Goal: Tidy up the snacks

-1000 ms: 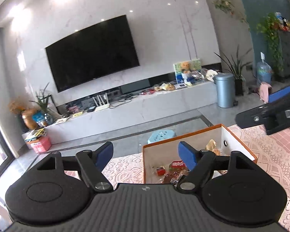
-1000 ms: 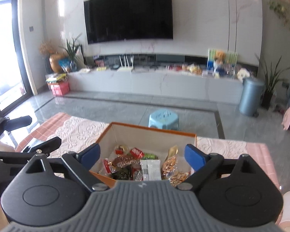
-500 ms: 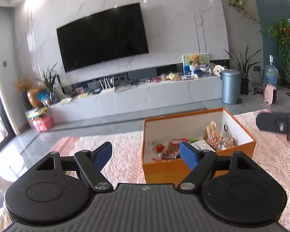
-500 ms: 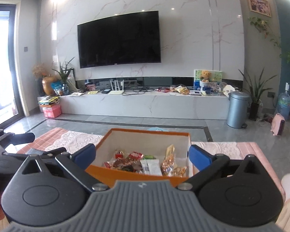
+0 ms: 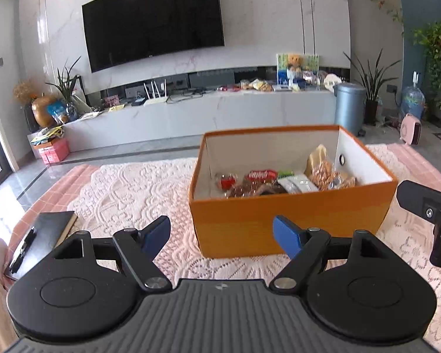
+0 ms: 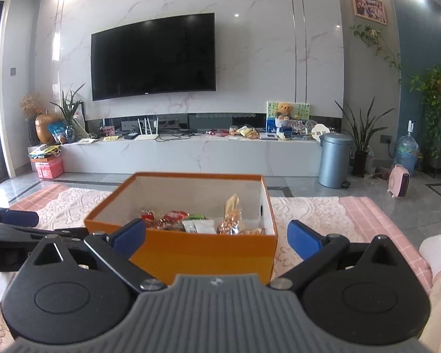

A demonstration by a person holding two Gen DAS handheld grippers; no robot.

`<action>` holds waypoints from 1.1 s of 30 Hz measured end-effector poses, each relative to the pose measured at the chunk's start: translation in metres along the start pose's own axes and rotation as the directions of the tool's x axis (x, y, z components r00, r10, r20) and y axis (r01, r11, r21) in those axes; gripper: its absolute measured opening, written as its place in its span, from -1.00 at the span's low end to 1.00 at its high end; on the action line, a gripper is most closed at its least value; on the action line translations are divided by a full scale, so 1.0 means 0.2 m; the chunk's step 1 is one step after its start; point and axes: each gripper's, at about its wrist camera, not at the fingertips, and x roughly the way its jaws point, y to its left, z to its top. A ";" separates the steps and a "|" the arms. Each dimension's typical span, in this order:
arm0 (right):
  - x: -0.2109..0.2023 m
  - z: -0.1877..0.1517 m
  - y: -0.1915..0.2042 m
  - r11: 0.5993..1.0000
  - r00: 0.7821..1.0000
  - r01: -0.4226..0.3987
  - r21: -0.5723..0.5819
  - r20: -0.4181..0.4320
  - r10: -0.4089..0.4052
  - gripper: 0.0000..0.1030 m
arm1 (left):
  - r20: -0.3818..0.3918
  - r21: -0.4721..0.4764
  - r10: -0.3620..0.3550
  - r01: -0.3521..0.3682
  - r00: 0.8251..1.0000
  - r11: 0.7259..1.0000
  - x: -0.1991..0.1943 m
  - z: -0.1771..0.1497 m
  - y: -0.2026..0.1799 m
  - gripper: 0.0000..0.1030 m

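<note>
An open orange box (image 5: 291, 220) stands on a lace-covered table, holding several wrapped snacks (image 5: 279, 181); a tall golden bag (image 5: 319, 164) leans at its right end. The box also shows in the right wrist view (image 6: 200, 250) with the snacks (image 6: 203, 223) inside. My left gripper (image 5: 222, 236) is open and empty, low in front of the box's left near corner. My right gripper (image 6: 216, 236) is open and empty, just in front of the box's near wall. Part of the right gripper (image 5: 426, 206) shows at the right edge of the left wrist view.
A black notebook with a pen (image 5: 41, 241) lies on the table at the near left. The white lace cloth (image 5: 138, 188) covers a pink checked tablecloth. Beyond the table are a TV wall, a low white console (image 6: 191, 153) and a grey bin (image 6: 335, 160).
Both grippers have drawn back and dropped lower, so the box now sits farther ahead and shows its near wall. Both stay open and empty.
</note>
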 end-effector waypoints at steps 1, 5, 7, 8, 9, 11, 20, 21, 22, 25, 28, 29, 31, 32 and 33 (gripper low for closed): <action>0.02 -0.01 0.00 1.000 1.000 0.001 -0.001 -0.006 -0.001 0.93 | -0.009 0.003 0.002 -0.002 1.000 1.000 0.01 -0.01 -0.01 0.81; 0.09 -0.05 -0.01 1.000 0.999 -0.001 0.009 -0.034 0.001 0.93 | -0.039 0.001 -0.006 0.006 0.999 1.000 0.06 -0.04 -0.02 0.81; 0.11 -0.06 -0.02 1.000 0.999 -0.004 0.021 -0.044 0.004 0.93 | -0.047 0.004 -0.003 0.003 0.999 1.000 0.08 -0.05 -0.03 0.81; 0.13 -0.06 -0.03 1.000 0.999 -0.004 0.027 -0.047 0.005 0.93 | -0.050 0.006 -0.002 0.002 0.999 1.000 0.08 -0.05 -0.03 0.81; 0.14 -0.07 -0.03 1.000 0.999 -0.004 0.031 -0.050 0.005 0.93 | -0.054 0.007 -0.002 0.002 0.999 1.000 0.09 -0.05 -0.03 0.81; 0.15 -0.07 -0.03 0.999 0.999 -0.002 0.038 -0.052 0.003 0.93 | -0.060 0.006 -0.004 0.005 0.998 1.000 0.09 -0.06 -0.04 0.81; 0.15 -0.07 -0.03 0.999 0.999 -0.003 0.038 -0.043 0.004 0.93 | -0.061 0.011 -0.008 0.009 0.998 1.000 0.07 -0.04 -0.04 0.81; 0.15 -0.07 -0.03 0.999 0.999 -0.003 0.038 -0.041 0.004 0.93 | -0.059 0.011 -0.007 0.008 0.998 1.000 0.07 -0.04 -0.04 0.81; 0.14 -0.07 -0.03 0.999 0.999 -0.003 0.038 -0.038 0.005 0.93 | -0.057 0.010 -0.007 0.008 0.998 1.000 0.07 -0.03 -0.04 0.81; 0.14 -0.07 -0.03 0.999 0.999 -0.002 0.039 -0.033 0.004 0.93 | -0.052 0.008 -0.009 0.009 0.999 1.000 0.06 -0.02 -0.03 0.81; 0.13 -0.07 -0.03 0.999 1.000 -0.003 0.039 -0.029 0.004 0.93 | -0.049 0.010 -0.008 0.009 0.999 1.000 0.05 -0.02 -0.03 0.81; 0.13 -0.07 -0.03 0.999 1.000 -0.004 0.039 -0.028 0.005 0.93 | -0.049 0.011 -0.008 0.008 0.999 1.000 0.05 -0.02 -0.03 0.81; 0.12 -0.06 -0.03 0.999 1.000 -0.005 0.036 -0.027 0.006 0.93 | -0.049 0.009 -0.008 0.009 0.999 1.000 0.05 -0.02 -0.03 0.81; 0.12 -0.07 -0.02 0.999 1.000 -0.004 0.033 -0.025 0.005 0.93 | -0.049 0.009 -0.009 0.009 0.999 1.000 0.05 -0.02 -0.03 0.81; 0.12 -0.07 -0.02 1.000 1.000 -0.004 0.031 -0.024 0.005 0.93 | -0.049 0.009 -0.008 0.009 0.999 1.000 0.05 -0.02 -0.03 0.81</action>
